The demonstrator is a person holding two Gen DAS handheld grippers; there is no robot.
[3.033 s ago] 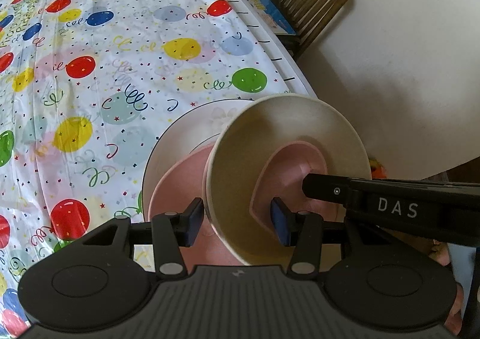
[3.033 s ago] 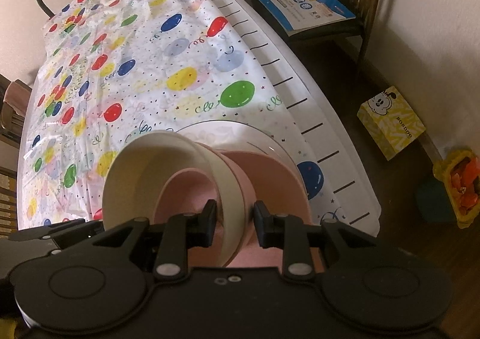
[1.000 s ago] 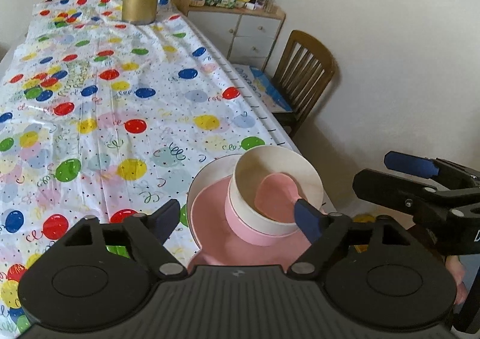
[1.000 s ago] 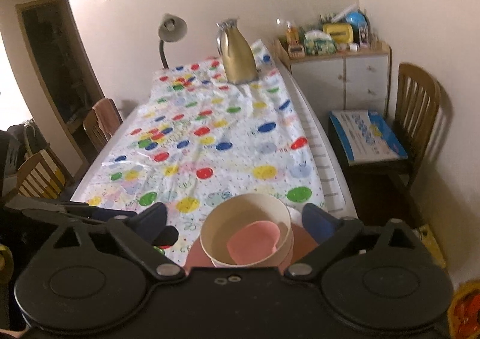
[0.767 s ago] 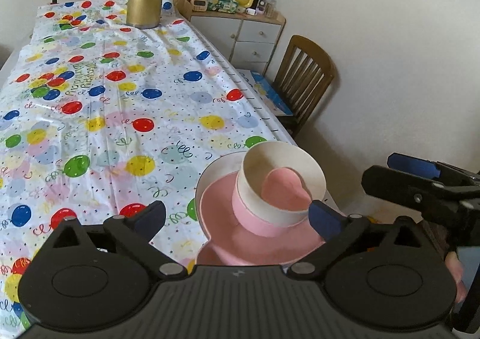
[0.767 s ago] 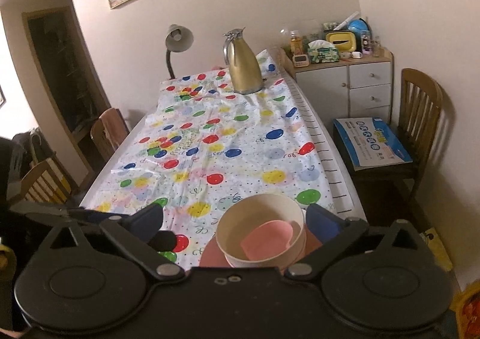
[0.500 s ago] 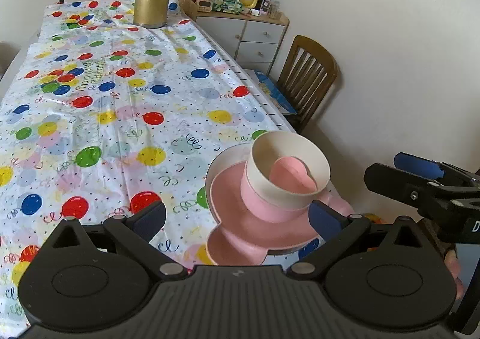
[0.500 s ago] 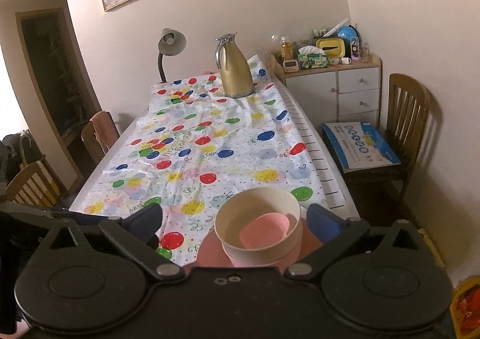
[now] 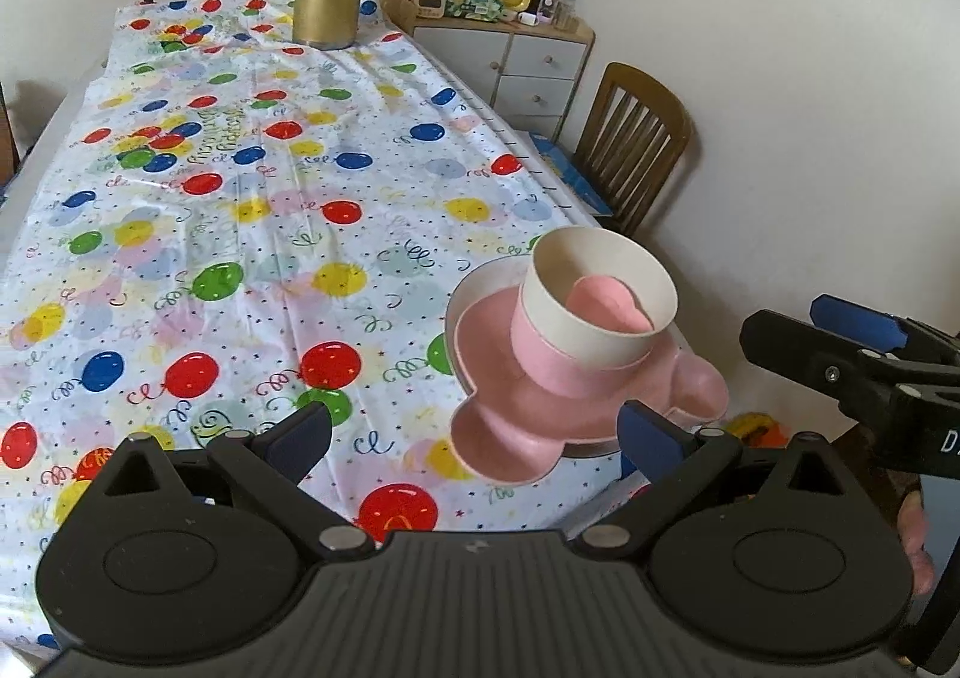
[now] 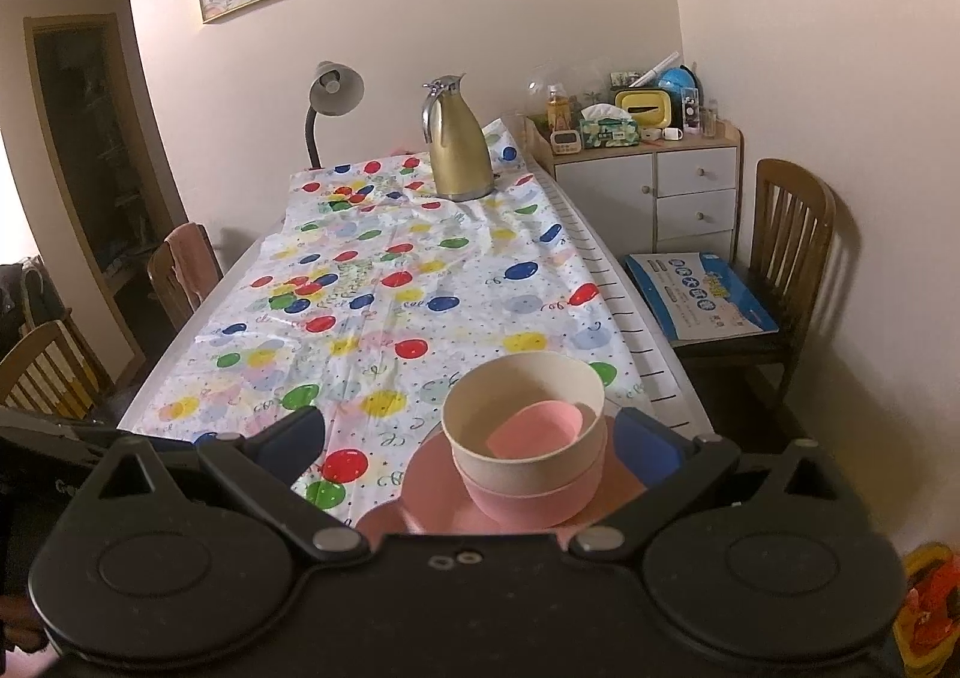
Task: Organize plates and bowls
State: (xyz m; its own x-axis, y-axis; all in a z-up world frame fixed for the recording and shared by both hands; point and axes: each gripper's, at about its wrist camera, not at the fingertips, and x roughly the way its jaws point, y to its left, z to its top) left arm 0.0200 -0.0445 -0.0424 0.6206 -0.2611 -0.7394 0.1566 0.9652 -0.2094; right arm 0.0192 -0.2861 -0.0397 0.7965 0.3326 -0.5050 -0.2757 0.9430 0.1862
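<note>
From your right wrist view, the pink plate (image 10: 432, 489) loses its near half behind the gripper body at 6 o'clock, so you can't see its lobes there. The pink bowl (image 10: 531, 498) shows only a low band under the cream bowl (image 10: 522, 426) (the inner pink piece is half shaded by the cream wall). In your left wrist view, the white plate (image 9: 486, 282) is only a sliver at 10 o'clock of the stack. The right gripper (image 9: 852, 354) runs off the frame at 3 o'clock, with one blue pad showing. The clutter on the cabinet (image 9: 522, 60) is too small to name.
</note>
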